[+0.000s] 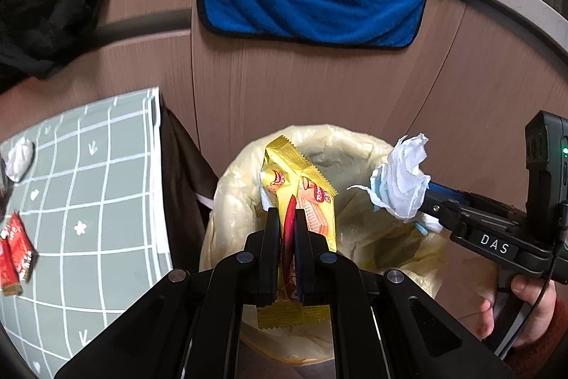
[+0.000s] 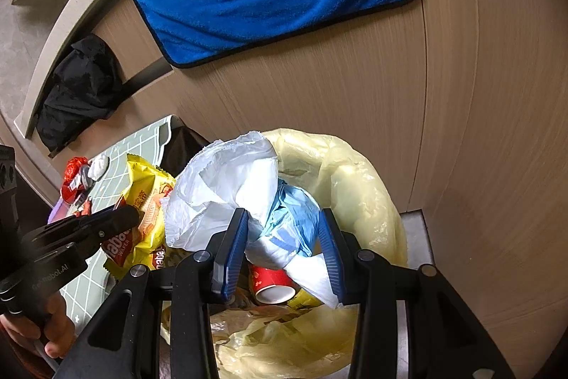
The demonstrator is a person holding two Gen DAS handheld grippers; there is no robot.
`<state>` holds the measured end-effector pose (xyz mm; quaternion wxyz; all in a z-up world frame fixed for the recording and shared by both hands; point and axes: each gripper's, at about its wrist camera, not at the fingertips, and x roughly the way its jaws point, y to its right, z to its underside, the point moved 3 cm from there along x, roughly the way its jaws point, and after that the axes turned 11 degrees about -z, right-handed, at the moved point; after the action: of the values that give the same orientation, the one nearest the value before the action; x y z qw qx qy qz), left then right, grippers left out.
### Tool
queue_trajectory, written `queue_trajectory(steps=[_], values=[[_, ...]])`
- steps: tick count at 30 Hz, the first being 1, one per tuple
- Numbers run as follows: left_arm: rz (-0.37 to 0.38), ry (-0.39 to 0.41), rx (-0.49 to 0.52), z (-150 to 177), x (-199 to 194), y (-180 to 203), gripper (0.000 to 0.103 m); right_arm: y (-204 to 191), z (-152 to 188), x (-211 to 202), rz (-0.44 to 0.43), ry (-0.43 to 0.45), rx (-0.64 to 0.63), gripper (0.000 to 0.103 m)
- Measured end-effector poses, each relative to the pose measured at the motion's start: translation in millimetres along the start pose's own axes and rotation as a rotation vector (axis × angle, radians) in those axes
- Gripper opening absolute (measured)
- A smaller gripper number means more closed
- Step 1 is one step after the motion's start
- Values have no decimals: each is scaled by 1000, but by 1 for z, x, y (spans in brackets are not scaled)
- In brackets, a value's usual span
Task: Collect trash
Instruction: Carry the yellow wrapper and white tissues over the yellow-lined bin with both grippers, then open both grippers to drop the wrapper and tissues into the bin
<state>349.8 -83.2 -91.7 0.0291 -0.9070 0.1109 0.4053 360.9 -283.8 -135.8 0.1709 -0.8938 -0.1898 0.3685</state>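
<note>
- The left gripper (image 1: 287, 219) is clamped tight on one yellow wafer wrapper (image 1: 305, 198), which sticks out ahead of its tips, directly over the mouth of the lined trash bin (image 1: 355, 137) below.
- The right gripper (image 2: 284, 237) has its blue pads pressed on one crumpled wad of white and pale-blue tissue (image 2: 248, 194); that wad also hangs above the bin opening, just to the right of the left claw.
- Already down inside the bin, beneath the right claw: one red paper cup (image 2: 273, 283) and some wrapper scraps I can't count.
- Judging by this, both pieces are only a release away from being binned.
- Still left on the checked mat (image 1: 106, 183), off to the left of the left claw: two red packets (image 1: 16, 254) and one white tissue ball (image 1: 19, 158).
</note>
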Motion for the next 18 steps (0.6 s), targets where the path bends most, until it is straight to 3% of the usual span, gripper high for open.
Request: queue_trajectory(steps=[7, 18], values=[[38, -69, -33, 4, 20, -6, 7, 0, 3, 8, 41, -21, -31, 38], [29, -90, -24, 8, 33, -8, 7, 0, 7, 14, 75, -35, -68, 38]])
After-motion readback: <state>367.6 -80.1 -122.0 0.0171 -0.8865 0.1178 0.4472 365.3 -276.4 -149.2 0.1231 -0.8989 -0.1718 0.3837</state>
